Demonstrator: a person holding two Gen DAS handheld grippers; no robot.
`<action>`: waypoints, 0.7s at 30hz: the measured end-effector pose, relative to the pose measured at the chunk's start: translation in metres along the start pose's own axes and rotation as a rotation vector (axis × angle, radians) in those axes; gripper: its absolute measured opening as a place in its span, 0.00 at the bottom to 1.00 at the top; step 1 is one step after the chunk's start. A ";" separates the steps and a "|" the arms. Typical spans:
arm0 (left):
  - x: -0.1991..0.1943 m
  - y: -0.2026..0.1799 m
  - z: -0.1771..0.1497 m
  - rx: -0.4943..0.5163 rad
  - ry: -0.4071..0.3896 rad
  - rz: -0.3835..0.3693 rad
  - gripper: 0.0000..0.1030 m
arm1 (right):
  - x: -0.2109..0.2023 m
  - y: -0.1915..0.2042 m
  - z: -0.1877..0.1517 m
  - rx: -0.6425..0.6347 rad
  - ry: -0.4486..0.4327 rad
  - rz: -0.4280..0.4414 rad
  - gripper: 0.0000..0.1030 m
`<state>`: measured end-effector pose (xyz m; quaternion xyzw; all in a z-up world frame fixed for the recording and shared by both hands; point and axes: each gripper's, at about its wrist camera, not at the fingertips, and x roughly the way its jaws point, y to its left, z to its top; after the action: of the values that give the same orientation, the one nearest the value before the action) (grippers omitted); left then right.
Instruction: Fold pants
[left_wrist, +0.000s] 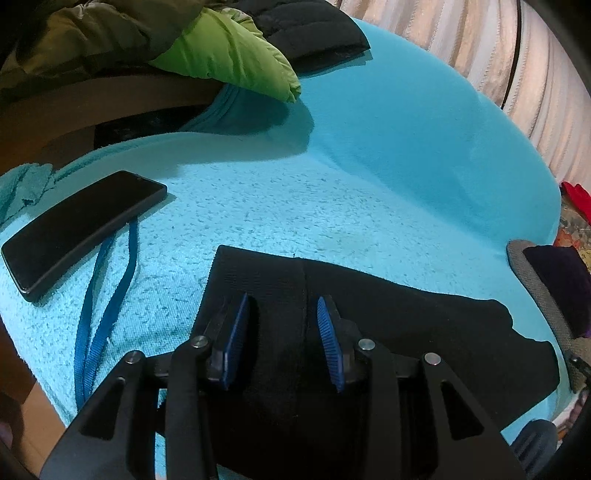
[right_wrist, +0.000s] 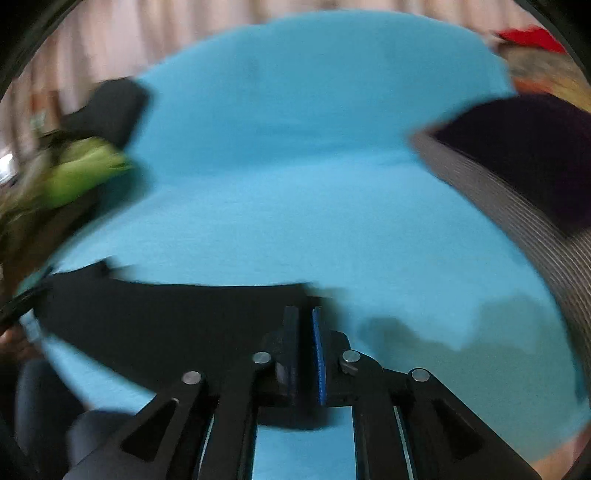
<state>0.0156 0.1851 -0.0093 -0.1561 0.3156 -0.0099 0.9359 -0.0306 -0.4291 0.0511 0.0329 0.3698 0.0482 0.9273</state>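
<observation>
Black fabric pants (left_wrist: 406, 325) lie flat on the turquoise terry blanket (left_wrist: 332, 192), directly under the spread-apart left tool (left_wrist: 282, 314); right tool (right_wrist: 304, 314) clenched on their edge.

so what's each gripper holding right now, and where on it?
Left gripper: nothing, jaws open over the black pants. Right gripper: jaws nearly shut at the pants' edge; too blurred to confirm a pinch.

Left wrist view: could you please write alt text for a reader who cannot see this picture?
The left gripper, open with blue pads, hovers over black pants lying flat on a turquoise towel. A black smartphone lies to the left beside a blue lanyard strap. A lime green jacket and dark clothes sit at the far edge.
</observation>
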 end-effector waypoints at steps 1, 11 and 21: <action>0.000 -0.001 0.000 0.000 -0.001 0.004 0.34 | 0.003 0.011 -0.001 -0.061 0.038 0.020 0.15; 0.001 0.000 0.001 0.005 0.006 0.002 0.34 | 0.013 0.012 -0.022 -0.117 0.382 -0.041 0.13; 0.002 0.001 0.003 -0.002 0.019 -0.004 0.34 | 0.054 0.036 0.007 -0.215 0.523 -0.024 0.25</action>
<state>0.0185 0.1869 -0.0084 -0.1576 0.3241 -0.0127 0.9327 0.0112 -0.3876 0.0228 -0.0838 0.5897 0.0829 0.7990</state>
